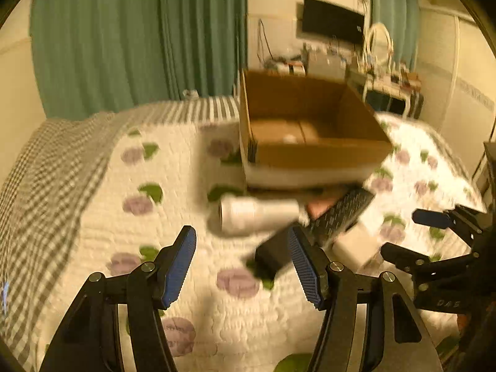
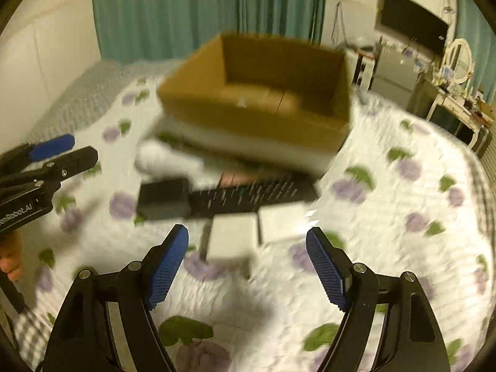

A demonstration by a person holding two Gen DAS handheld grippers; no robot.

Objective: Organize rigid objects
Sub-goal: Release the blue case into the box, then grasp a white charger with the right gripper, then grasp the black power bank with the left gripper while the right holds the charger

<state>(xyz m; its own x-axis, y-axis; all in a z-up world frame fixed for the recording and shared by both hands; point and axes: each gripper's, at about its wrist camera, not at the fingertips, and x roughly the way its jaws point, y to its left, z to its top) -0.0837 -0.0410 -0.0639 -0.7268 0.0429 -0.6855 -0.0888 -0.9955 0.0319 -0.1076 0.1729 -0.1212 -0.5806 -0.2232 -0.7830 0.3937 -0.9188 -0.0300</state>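
Two grippers over the bed, both with jaws spread wide and nothing between the pads. Left gripper hangs above the quilt, just short of a small black box that sits near its right finger. Right gripper hovers right behind a white box, not touching it; a second white box lies just beside that one.

Beyond those: a long black box with small print, lying flat, butted against the small black box. A white bottle lies on its side next to them, and something pinkish shows behind the long box, too blurred to identify.

Behind the whole cluster sits an open cardboard box, upright on the quilt. Inside looks nearly bare; one small pale spot on the floor, can't tell what.

Both views are motion-blurred.
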